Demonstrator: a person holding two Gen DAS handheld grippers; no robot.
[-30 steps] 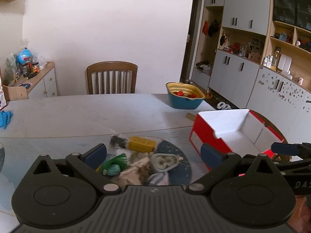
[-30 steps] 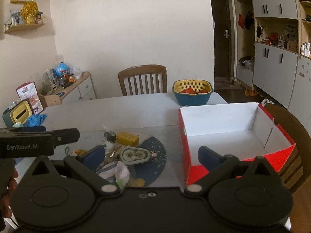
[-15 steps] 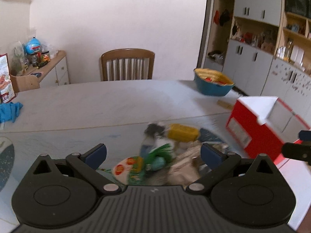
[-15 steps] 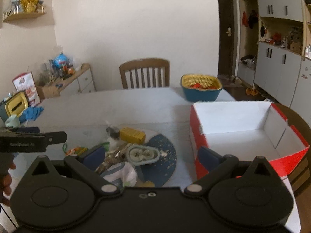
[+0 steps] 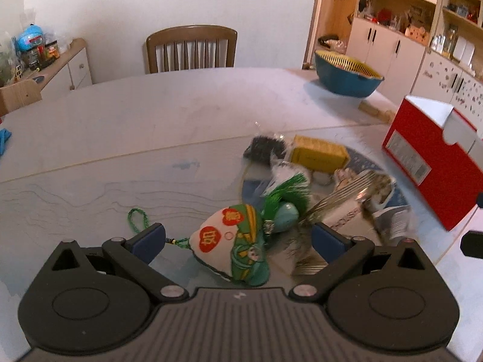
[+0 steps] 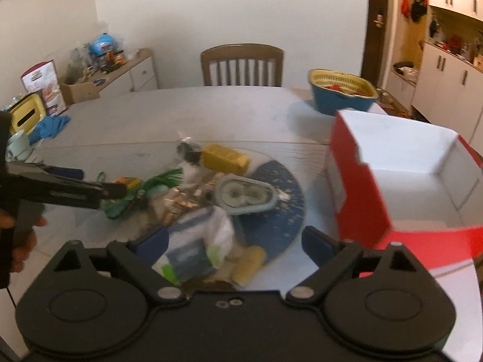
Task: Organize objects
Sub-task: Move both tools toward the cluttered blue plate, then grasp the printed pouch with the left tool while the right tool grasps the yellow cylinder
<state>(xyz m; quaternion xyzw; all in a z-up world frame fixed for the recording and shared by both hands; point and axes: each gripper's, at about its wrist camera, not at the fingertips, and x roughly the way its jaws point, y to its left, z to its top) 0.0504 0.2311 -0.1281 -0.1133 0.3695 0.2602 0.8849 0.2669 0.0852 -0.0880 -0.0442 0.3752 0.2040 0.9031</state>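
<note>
Scene: a pile (image 6: 193, 199) of small things lay heaped on the table (image 5: 151, 126), with an open red box (image 6: 407, 187) just to its right, likely the place meant to take them.
Why so placed: I judged the box stood empty and close so each thing could go in with a short carry.
Left gripper (image 5: 238, 241): my fingers were spread wide, pinching nothing, angled down over the near edge of the pile.
Charm (image 5: 232, 241): a green and white stuffed charm with a tassel lay between my left fingers, touching neither pad as far as I could tell.
Right gripper (image 6: 232, 241): my jaws were wide but closing, nothing yet gripped.
Packet (image 6: 193, 247): a white and grey packet lay between my right fingers, nearer the left one; contact unclear in the blur.
Box versus fingers: right of both grippers, apart from them.
</note>
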